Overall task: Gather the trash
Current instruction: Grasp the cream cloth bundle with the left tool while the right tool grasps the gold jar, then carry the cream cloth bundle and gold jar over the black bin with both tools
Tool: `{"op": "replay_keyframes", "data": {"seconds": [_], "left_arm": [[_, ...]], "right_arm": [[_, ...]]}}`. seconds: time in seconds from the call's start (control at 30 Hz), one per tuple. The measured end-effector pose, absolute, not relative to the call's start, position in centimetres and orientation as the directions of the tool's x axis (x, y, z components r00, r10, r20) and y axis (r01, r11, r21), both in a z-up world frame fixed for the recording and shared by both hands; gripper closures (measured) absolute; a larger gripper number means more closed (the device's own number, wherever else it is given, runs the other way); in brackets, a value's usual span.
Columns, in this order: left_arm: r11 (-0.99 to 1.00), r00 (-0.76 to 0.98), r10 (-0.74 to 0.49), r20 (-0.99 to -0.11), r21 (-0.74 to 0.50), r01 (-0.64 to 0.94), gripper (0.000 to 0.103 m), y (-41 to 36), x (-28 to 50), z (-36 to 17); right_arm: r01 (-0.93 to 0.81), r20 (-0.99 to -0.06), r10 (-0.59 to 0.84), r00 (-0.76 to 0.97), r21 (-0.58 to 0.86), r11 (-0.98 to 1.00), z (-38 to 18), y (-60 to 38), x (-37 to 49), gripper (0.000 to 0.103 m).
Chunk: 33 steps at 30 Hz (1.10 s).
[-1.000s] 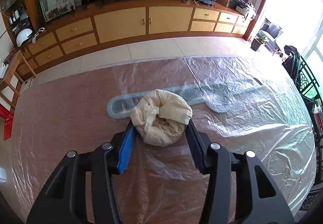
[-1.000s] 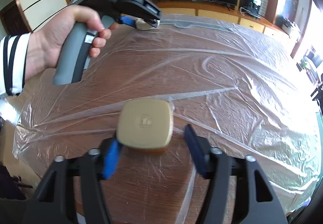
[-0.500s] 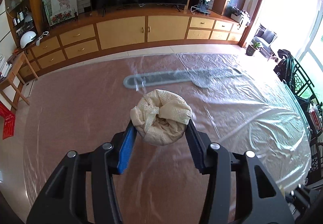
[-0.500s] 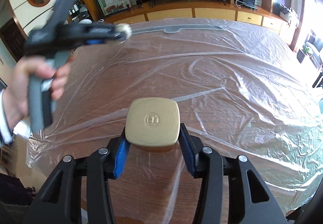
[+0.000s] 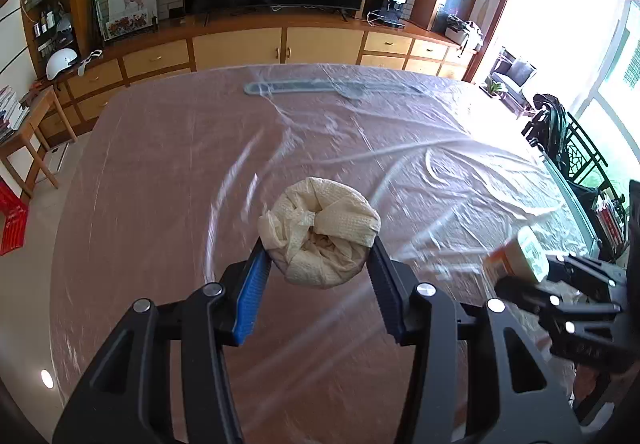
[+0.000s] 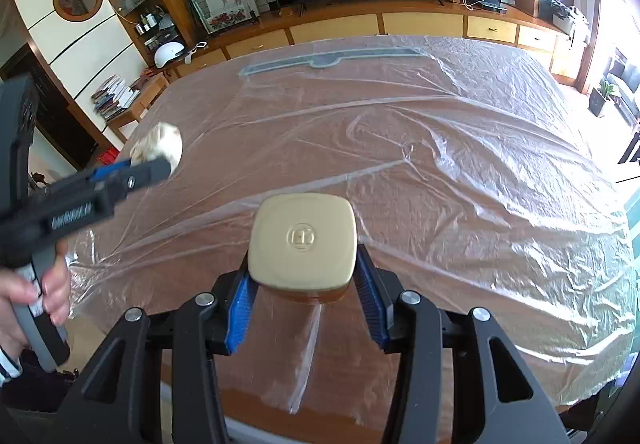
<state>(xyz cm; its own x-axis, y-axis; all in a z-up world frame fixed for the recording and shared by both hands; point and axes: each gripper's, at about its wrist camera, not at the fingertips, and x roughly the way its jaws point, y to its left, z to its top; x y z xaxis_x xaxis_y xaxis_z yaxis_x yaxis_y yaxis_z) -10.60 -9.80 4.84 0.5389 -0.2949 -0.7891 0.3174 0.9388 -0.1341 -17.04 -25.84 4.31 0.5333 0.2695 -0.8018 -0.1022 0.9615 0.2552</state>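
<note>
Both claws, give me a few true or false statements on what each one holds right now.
1. The left claw grips a crumpled tissue. True.
2. The right claw is open. False: it is shut on a gold-lidded jar.
3. Plastic sheeting covers the table. True.
4. The tissue lies on the table. False: it is held in the left claw.
</note>
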Motion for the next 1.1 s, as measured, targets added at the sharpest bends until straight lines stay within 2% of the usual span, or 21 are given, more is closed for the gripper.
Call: {"op": "replay_keyframes", "data": {"seconds": [0.6,1.1], "left_arm": [[0.909,0.510,-0.370,-0.777,-0.190,0.371,0.053,-8.7,-22.0,5.8],[0.860,0.438,-0.404,-0.803,-0.171,0.480,0.053,-10.7,-27.9,5.2]], "right_arm": [[-0.219,-0.779,0.381,0.498,0.312,0.925,6.9,-26.6,-25.3,0.057],[-0.265,-0.805,0.415,0.424,0.328,0.907,6.4,-27.1,-30.8,0.057]]}}
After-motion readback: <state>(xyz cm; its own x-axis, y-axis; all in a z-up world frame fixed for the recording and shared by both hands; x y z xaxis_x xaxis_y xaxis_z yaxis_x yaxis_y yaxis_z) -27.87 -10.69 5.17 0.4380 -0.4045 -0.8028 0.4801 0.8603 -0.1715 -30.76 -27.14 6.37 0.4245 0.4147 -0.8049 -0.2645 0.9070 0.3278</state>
